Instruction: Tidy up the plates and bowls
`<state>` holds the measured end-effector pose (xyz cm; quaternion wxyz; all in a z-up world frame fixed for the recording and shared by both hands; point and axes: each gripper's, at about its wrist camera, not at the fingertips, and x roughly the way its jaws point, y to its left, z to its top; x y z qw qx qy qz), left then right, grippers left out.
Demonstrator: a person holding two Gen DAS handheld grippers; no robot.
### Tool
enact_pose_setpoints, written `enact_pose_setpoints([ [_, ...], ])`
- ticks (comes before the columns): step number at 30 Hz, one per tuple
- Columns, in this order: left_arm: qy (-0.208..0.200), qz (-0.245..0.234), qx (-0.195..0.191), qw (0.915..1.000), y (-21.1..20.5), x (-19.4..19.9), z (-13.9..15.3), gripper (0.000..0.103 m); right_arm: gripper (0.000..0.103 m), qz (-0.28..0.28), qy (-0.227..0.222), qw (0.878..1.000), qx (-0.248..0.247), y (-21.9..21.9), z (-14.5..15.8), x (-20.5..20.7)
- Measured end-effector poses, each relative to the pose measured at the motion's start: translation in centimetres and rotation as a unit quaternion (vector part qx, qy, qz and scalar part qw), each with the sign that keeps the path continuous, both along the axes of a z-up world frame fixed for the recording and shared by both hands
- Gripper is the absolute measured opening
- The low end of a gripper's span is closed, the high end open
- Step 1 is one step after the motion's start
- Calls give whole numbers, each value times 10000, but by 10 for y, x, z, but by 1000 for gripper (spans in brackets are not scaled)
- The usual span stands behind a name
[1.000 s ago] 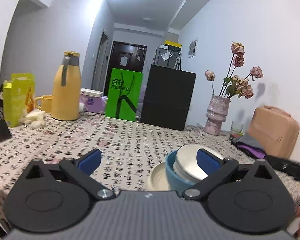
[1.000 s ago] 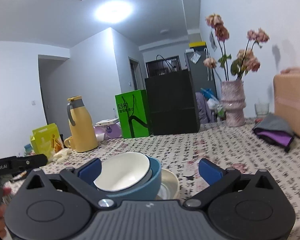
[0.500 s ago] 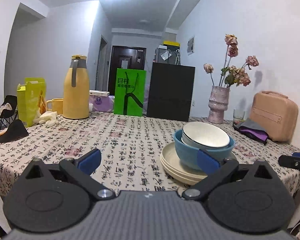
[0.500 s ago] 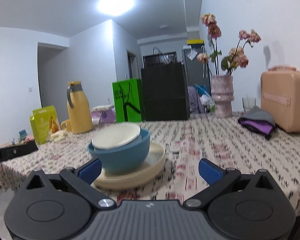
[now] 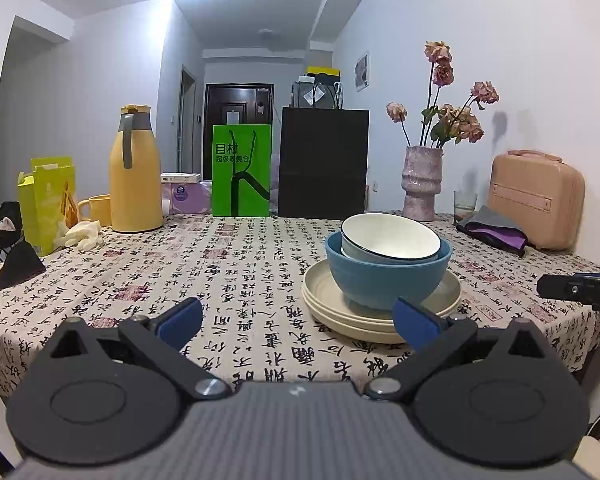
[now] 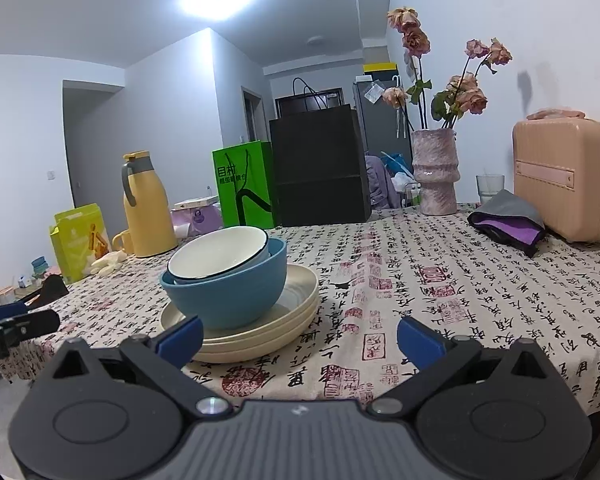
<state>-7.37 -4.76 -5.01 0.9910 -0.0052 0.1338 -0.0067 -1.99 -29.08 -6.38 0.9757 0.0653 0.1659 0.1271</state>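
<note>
Stacked bowls (image 5: 386, 276) on plates (image 5: 380, 320), beyond both spread, empty claws

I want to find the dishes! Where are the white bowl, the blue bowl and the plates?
white bowl (image 5: 392, 236), left wrist view, its inside.
blue bowl (image 5: 380, 280), left wrist view, its outer wall.
plates (image 6: 300, 292), right wrist view, top plate's rim.

bare tablecloth (image 5: 236, 272) left, bowl stack (image 5: 384, 276) right
</note>
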Motion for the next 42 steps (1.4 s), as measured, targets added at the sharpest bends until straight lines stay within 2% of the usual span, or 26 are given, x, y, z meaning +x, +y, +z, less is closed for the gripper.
enact_pose_setpoints([
  [42,-9,-41,-62,10000,0,-2,-2,103,103,133,70,9998,-97,6,-3,3],
])
